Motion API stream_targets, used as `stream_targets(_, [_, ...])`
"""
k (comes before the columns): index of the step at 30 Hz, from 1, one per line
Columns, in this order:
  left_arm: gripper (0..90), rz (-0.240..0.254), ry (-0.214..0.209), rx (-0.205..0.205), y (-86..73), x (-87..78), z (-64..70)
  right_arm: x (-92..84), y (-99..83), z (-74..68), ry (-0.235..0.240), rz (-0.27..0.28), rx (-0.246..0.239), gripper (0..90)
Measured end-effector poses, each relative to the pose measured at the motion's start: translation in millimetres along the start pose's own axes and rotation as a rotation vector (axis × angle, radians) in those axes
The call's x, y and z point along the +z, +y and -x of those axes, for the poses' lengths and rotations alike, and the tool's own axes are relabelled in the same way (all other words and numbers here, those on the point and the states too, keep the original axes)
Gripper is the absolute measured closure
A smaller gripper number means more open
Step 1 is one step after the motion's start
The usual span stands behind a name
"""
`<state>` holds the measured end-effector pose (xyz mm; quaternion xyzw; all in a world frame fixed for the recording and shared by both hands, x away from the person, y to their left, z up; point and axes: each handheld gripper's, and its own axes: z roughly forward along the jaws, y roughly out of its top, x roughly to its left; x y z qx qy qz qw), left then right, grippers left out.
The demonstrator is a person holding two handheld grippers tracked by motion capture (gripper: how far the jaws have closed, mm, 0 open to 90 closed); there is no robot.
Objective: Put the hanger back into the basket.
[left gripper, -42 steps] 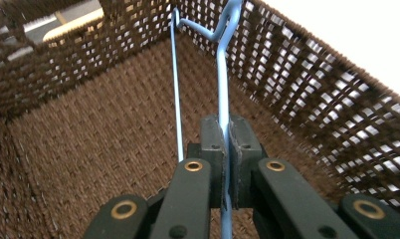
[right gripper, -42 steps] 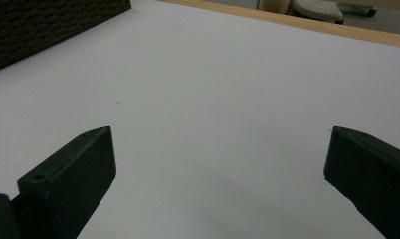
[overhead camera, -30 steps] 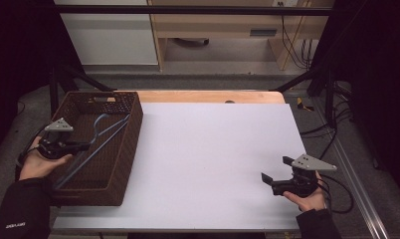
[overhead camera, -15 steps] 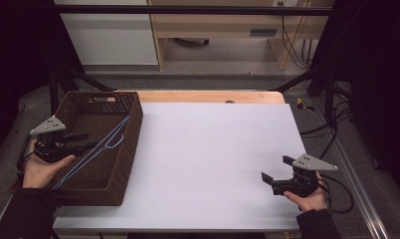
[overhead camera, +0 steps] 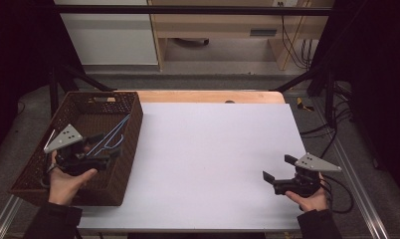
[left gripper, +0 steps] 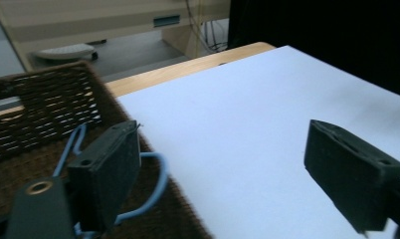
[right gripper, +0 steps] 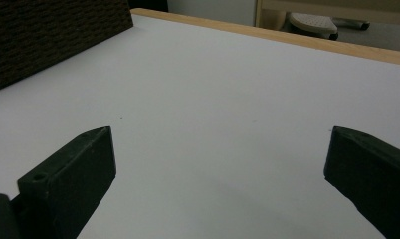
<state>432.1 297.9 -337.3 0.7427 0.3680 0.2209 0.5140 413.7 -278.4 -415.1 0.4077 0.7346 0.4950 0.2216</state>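
Note:
A brown wicker basket (overhead camera: pixel 127 175) stands on the left of the white table (overhead camera: pixel 213 149). Inside it lies a blue wire hanger (overhead camera: pixel 112 133), propped slantwise against the right wall. My left gripper (overhead camera: pixel 111 150) hovers over the basket's front right part and points right; its jaws have just been opening and stand wide apart with nothing between them. In the left gripper view the hanger's blue loop (left gripper: pixel 157 175) shows behind the left jaw of that gripper (left gripper: pixel 223 144), over the basket (left gripper: pixel 44 99). My right gripper (overhead camera: pixel 278 168) is open above the table's front right, empty (right gripper: pixel 218 144).
A wooden strip (overhead camera: pixel 208 96) runs along the table's back edge. Dark frame bars (overhead camera: pixel 307 74) rise at both back corners. Cables trail off the table's right side (overhead camera: pixel 337 194). The basket's wall (right gripper: pixel 53 35) appears far left in the right gripper view.
The left gripper has shifted right and toward the person over the basket, and its jaws have spread apart. The blue hanger stays in the basket. The right gripper has kept still.

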Motion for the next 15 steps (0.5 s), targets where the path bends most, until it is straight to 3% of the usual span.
stream_targets(8, [6.4, 0.005, -0.048, 0.017, -15.8, 18.8, 38.2, -0.7, -0.5, 0.1, -0.001, 0.002, -0.001, 0.5])
stream_targets(15, [6.9, 0.003, -0.078, 0.038, -26.5, 26.5, 54.3, -2.0, -1.4, 0.8, -0.007, 0.009, -0.001, 0.4])
